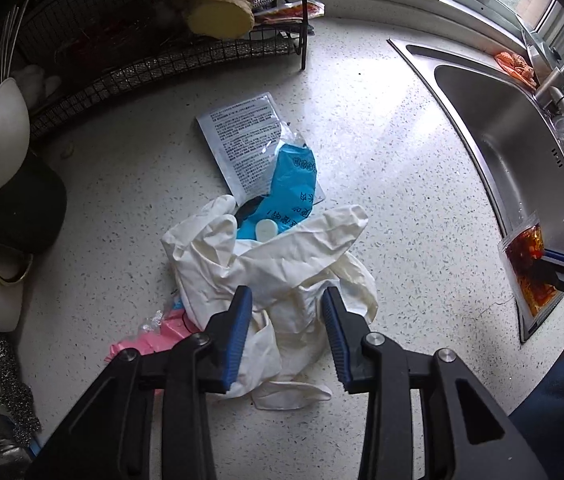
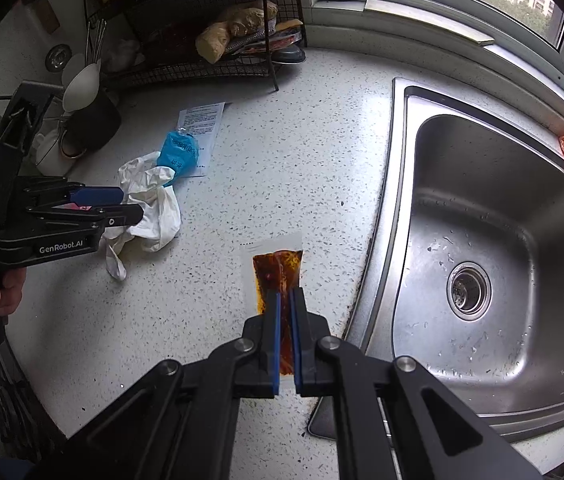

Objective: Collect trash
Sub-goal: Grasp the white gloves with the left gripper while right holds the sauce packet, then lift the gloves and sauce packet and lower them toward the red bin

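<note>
Right tongs grip sauce packet; left tongs agape

A heap of crumpled white gloves lies on the table left of the sink. A blue wrapper rests on its far edge, overlapping a printed sheet. A pink scrap, perhaps a wrapper, pokes from under the heap. A clear sauce packet hangs nearer the sink.

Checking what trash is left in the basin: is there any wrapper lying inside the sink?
No, the sink basin holds only water droplets and its drain; the sauce packet is outside it, clamped in the right gripper.
</note>
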The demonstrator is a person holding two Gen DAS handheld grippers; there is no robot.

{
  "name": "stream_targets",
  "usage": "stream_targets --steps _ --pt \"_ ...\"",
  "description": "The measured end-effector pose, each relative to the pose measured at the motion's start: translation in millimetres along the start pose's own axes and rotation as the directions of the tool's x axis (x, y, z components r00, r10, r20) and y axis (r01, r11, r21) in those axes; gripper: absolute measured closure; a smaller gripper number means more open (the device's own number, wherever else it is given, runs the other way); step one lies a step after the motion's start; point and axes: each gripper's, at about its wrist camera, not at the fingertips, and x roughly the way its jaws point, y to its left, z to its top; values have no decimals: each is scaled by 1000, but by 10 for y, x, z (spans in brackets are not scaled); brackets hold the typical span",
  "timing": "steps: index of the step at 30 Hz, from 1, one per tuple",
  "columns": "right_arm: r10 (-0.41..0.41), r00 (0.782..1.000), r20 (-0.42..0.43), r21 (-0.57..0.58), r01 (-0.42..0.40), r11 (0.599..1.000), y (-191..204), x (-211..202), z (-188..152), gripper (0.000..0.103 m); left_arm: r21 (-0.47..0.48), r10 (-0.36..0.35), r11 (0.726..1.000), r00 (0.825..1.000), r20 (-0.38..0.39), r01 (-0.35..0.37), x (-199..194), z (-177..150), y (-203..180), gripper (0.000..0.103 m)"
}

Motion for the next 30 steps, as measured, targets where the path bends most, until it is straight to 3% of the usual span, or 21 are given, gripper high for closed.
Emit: stream_targets --steps 1,7,21,30 --pt "-2 1000 -5 -3 2 1000 9 15 4 99 -3 -1 1000 1000 -2 1 13 7 9 80" --pt "4 1000 -22 -6 -4 1000 13 62 11 99 1 6 1000 1000 6 -6 0 -22 17 99" --pt "38 999 31 -12 -37 999 12 -159 -139 99 16 -15 1000 994 110 13 -580 -273 -334 102" --pt "45 995 89 9 -46 999 -91 -441 -418 99 72 -54 996 987 150 43 -870 -504 -812 102"
